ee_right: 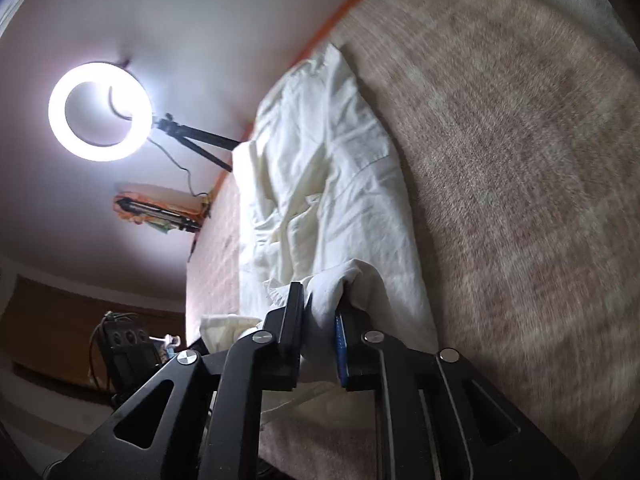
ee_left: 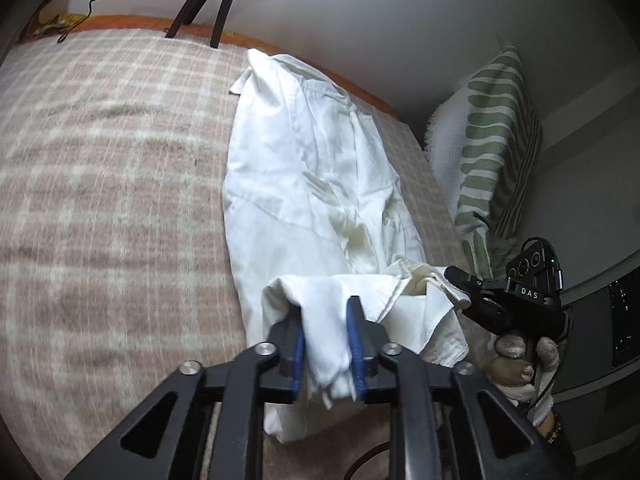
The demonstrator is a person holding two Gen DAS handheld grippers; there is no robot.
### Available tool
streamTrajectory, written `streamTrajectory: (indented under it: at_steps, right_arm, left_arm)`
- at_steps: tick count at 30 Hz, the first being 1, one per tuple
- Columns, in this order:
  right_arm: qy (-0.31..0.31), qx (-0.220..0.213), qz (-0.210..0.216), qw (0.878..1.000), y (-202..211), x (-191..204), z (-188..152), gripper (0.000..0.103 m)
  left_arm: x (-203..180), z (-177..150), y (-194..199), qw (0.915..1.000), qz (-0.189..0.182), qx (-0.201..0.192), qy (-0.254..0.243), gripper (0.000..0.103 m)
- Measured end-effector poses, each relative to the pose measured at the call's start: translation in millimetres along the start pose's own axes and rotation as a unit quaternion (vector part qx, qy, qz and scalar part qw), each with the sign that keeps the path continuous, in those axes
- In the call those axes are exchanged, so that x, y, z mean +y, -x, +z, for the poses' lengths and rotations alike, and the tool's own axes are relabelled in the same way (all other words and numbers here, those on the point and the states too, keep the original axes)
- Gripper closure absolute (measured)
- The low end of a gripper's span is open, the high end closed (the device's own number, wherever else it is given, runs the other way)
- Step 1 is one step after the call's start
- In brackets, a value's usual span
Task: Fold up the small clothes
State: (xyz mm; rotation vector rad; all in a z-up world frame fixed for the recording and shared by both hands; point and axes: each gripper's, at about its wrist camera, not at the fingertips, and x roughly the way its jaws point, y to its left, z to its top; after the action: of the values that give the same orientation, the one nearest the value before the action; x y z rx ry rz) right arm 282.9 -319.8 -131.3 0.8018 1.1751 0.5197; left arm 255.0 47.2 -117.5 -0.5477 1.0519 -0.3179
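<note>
So your left gripper (ee_left: 327, 344) and right gripper (ee_right: 320, 340) each pinch the near hem of the white garment (ee_left: 304, 168), stretched toward 12 o'clock on the blanket (ee_left: 100, 160). It's light, floppy cotton, so grab corners.

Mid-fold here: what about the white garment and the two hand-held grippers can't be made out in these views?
- Left wrist view: the white garment's near hem is hidden behind the left hand-held gripper.
- Left wrist view: the right hand-held gripper's tips are buried in cloth; grip unclear.
- Right wrist view: its near edge drops below the fingers.
- Both views: the plaid blanket is motion-blurred.
</note>
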Motion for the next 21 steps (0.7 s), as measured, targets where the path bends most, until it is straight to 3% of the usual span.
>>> streamTrajectory:
  at_steps: [5,7,9,10,12,16,21]
  right_arm:
    - [0.000,-0.004,0.019,1.000,3,3,15,0.054]
    - [0.011,-0.012,0.031,0.999,9,8,20,0.053]
    - [0.028,-0.020,0.031,0.999,17,13,23,0.053]
    - [0.038,-0.022,0.030,0.999,20,16,24,0.053]
    - [0.059,-0.027,0.022,0.998,24,20,22,0.053]
    - [0.124,-0.035,-0.053,0.990,25,24,12,0.053]
    - [0.186,-0.011,-0.101,0.977,7,21,1,0.056]
  left_arm:
    - [6,18,-1,0.9999,-0.005,-0.002,0.012,0.073]
    - [8,24,4,0.9998,-0.011,-0.011,0.014,0.071]
    - [9,29,11,0.9995,-0.009,-0.028,0.013,0.055]
    - [9,32,16,0.9991,-0.009,-0.039,0.013,0.053]
    - [11,38,24,0.9983,-0.010,-0.055,0.016,0.051]
    - [19,38,37,0.9976,0.003,-0.068,0.006,0.051]
    - [25,18,17,0.9992,0.029,-0.023,-0.017,0.053]
